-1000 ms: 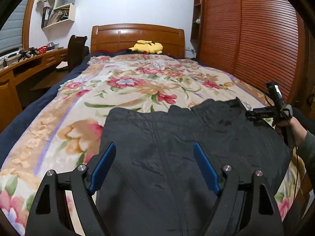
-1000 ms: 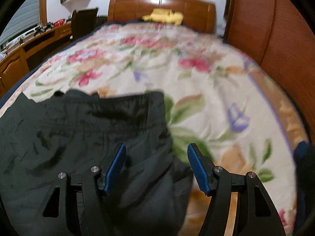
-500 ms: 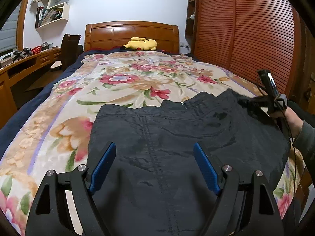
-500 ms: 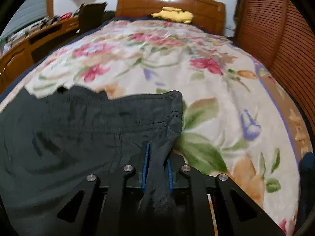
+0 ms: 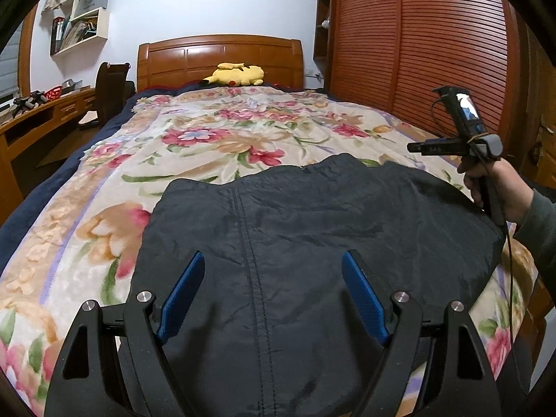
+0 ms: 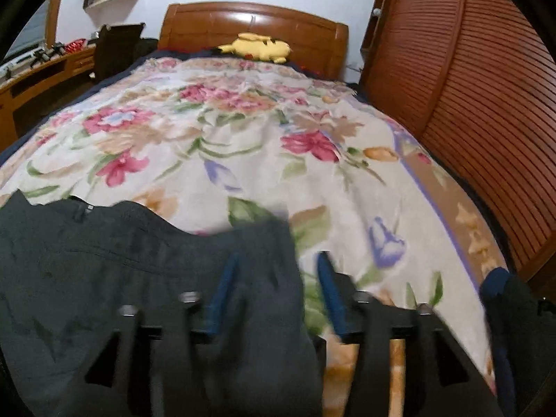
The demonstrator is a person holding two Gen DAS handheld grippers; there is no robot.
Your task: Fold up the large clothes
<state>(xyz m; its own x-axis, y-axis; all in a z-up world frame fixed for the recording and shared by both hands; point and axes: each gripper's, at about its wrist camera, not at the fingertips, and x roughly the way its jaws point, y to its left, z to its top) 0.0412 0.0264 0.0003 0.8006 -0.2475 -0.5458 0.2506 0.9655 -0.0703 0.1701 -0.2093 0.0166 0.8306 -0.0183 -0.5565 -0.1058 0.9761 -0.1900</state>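
A large black garment [image 5: 312, 229] lies spread flat on the flowered bedspread [image 5: 215, 139] at the near end of the bed. My left gripper [image 5: 274, 271] is open and empty, hovering above the garment's middle seam. My right gripper [image 6: 278, 271] is open, blurred by motion, and straddles the garment's right edge [image 6: 264, 250]; nothing is pinched between its blue pads. The right gripper and the hand holding it also show in the left wrist view [image 5: 462, 146], raised beside the garment's far right corner.
A yellow plush toy [image 5: 236, 74] lies by the wooden headboard [image 5: 219, 59]. A slatted wooden wardrobe [image 5: 417, 52] runs along the right. A desk [image 5: 31, 118] and dark chair [image 5: 109, 87] stand left of the bed. A dark bundle [image 6: 507, 299] sits at the bed's right edge.
My right gripper shut on the garment's right edge half a second ago and has now opened and let it go, lifting slightly. My left gripper stayed open above the garment.
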